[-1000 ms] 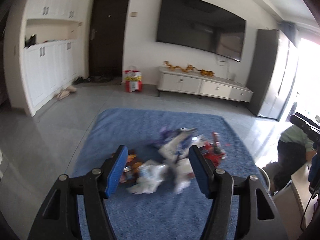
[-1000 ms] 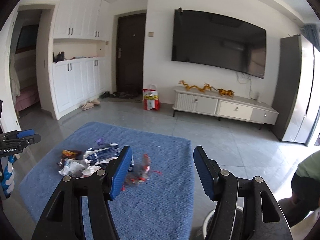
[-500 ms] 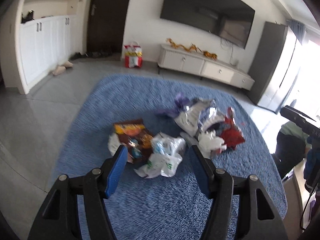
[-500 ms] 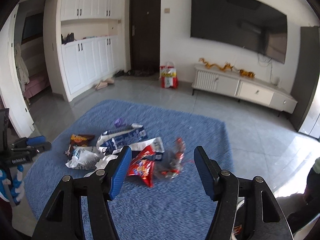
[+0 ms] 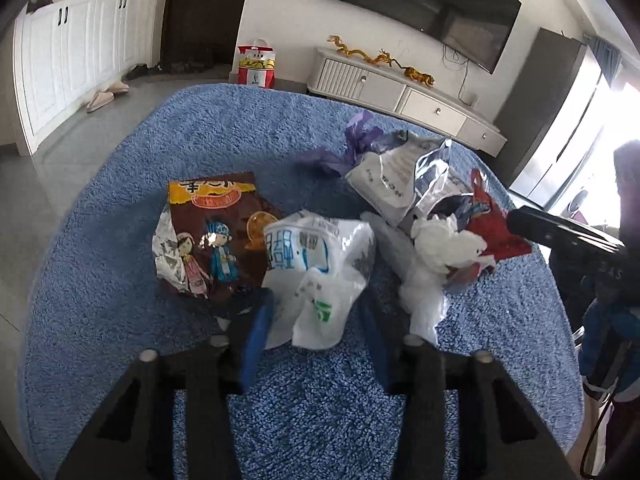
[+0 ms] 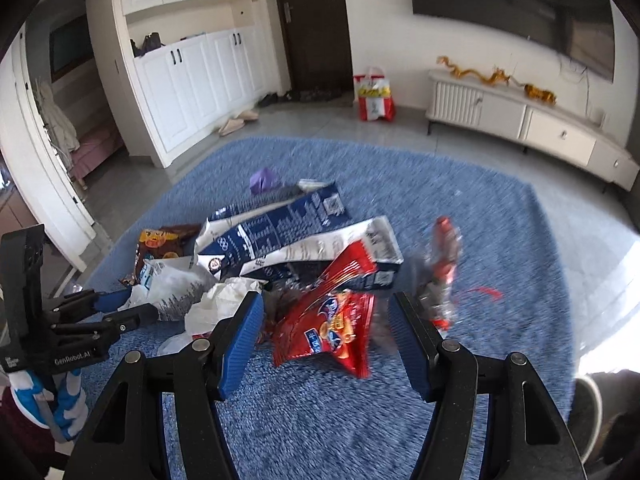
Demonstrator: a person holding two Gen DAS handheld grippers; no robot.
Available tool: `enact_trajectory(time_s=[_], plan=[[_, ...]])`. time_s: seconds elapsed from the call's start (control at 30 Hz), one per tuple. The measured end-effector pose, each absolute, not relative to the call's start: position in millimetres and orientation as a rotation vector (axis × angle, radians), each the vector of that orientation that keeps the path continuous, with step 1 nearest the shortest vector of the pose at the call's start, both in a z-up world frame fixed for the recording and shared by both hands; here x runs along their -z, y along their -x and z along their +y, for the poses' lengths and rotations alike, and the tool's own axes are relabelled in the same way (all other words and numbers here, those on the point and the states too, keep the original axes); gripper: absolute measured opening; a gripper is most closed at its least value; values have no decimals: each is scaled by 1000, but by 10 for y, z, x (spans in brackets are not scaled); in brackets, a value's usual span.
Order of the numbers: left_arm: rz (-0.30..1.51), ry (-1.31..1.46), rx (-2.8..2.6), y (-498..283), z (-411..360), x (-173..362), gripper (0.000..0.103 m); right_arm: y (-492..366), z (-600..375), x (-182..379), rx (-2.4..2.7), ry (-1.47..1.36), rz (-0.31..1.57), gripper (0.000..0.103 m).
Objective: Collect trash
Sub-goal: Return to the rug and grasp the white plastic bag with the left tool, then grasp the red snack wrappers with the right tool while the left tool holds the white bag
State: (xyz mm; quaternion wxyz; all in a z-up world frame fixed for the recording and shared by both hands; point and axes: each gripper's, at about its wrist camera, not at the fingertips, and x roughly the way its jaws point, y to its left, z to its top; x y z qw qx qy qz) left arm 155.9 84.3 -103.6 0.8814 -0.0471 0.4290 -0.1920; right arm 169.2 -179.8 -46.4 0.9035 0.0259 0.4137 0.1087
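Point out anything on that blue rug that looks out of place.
A heap of litter lies on the blue rug: a brown snack bag, a crumpled white plastic bag, a torn milk carton, a red snack bag and wadded tissue. None belongs on a living-room rug.

Daylit room, fairly bright. Light comes from the right: window area blown out to white in left wrist view, w/ a glare patch on the floor (image 6: 616, 300) at right in right wrist view. Strong fisheye bend, dark vignette at corners in both. Left view mostly sharp; white plastic bag (image 5: 320, 272) slightly soft. Right view has motion blur: red snack bag (image 6: 332, 320) and blue rug (image 6: 480, 216) smeared. TV (image 5: 420, 4) shows dull reflections.
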Motion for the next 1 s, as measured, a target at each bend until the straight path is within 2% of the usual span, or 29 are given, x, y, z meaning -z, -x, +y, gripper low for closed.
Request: enact_trajectory(time_s=[0.07,0.13,0.2,0.27,0.3,0.33,0.5,1.0], plan=[[893,106,399,-1557,843,1037,30,-1717,-1807,560,-230,-76,874,62],[893,117,393,-1547,863,1031,27,-1734,-1842,659,-244,-117,894,55],[894,132,387,-1529,885,1026,23,-1733,-1865,711,-254,-137,903,36],[890,148,383,-1492,910,1010,21,-1709,-1882,743,-270,-153,899,29],[888,154,383,-1468,920,1000,20,-1682,-1894,737,-274,-154,892,21],[887,161,384,-1451,930,989,19,-1659,-1906,729,-273,-154,886,17],[876,171,375,-1278,957,896,18,-1473,-2016,637,-280,-176,855,14],[776,184,326,-659,1074,361,18,-685,-2260,111,-293,-170,734,14]])
